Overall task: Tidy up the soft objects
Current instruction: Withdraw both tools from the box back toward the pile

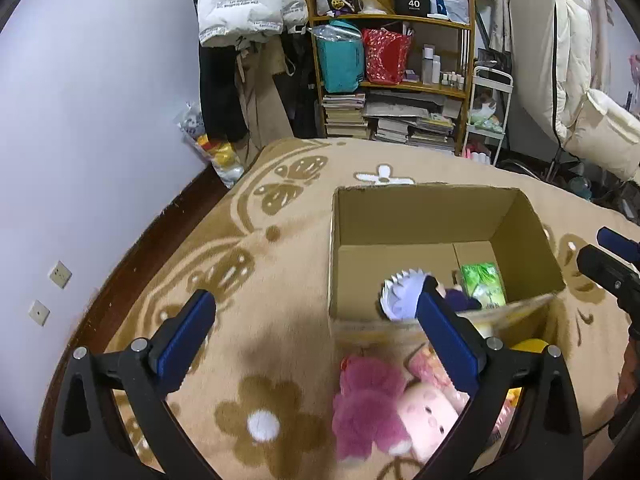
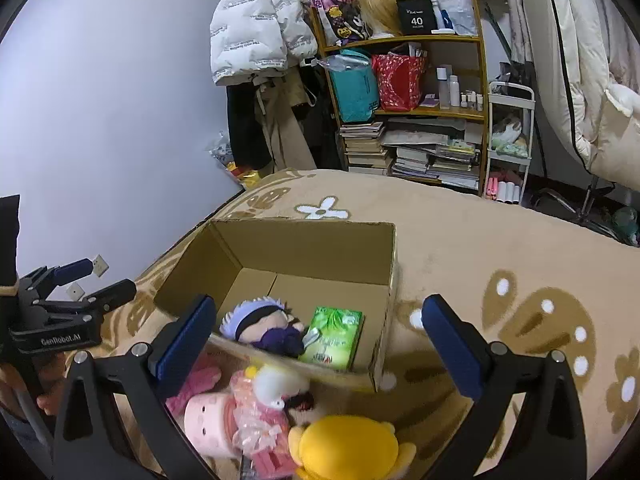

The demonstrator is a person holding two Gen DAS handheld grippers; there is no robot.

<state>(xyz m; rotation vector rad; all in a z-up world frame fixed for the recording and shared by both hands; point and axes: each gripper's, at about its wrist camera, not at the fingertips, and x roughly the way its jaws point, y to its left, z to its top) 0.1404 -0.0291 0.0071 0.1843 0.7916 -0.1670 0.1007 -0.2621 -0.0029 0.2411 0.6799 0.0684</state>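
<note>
On the bed's blanket [image 2: 480,240], going left to right, the left gripper [image 1: 316,312] hovers with its fingers spread wide and nothing between them, just left of the box [image 2: 304,248]. The box already holds a white-haired doll [image 2: 260,324] and, beside it on the right, a green pack [image 2: 332,334]; the rest of its floor is bare. Just outside its near wall lies a pile not yet packed: a magenta plush [image 1: 368,400], a pink doll [image 2: 208,420], a white plush [image 2: 280,386] and a yellow plush [image 2: 348,444]. The right gripper [image 2: 316,334] hangs over this pile, fingers likewise fully apart and empty. By my reading the job is roughly a third done: two things are in, at least four are left, and neither gripper has picked its next one.
</note>
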